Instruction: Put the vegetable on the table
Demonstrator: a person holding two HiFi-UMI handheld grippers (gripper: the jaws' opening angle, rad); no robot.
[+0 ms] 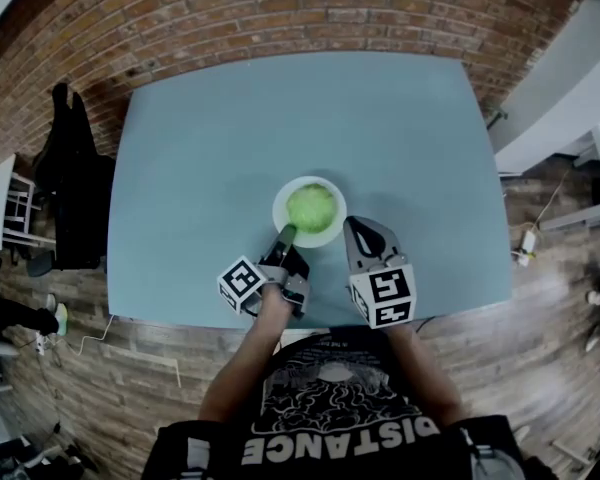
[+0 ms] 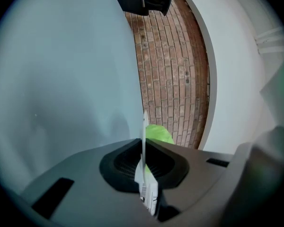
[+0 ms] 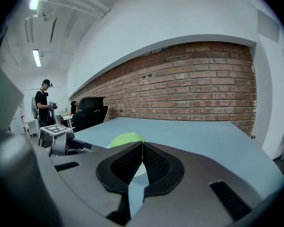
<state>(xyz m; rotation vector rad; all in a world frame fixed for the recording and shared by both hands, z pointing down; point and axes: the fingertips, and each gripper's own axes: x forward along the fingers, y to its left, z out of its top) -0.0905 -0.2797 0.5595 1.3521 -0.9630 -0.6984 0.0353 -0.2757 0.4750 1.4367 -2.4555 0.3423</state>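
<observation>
1. Gripping the white plate (image 1: 280, 200) by its near-left rim, the left gripper (image 1: 284, 236) has its jaws closed on that thin edge.
2. The green vegetable (image 1: 311, 208) sits in the plate, close to the near edge of the table (image 1: 200, 148), around its middle.
3. The right gripper (image 1: 355, 226) hovers just right of the plate, jaws together with nothing between them.
4. Progress looks early: the vegetable is not yet out of the plate, so tipping or lifting it onto the table remains.

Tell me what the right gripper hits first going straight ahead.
Most likely the rim of the white plate, then the green vegetable on it. The right gripper, jaws shut, points at them from close by; exact depth is unclear.
</observation>
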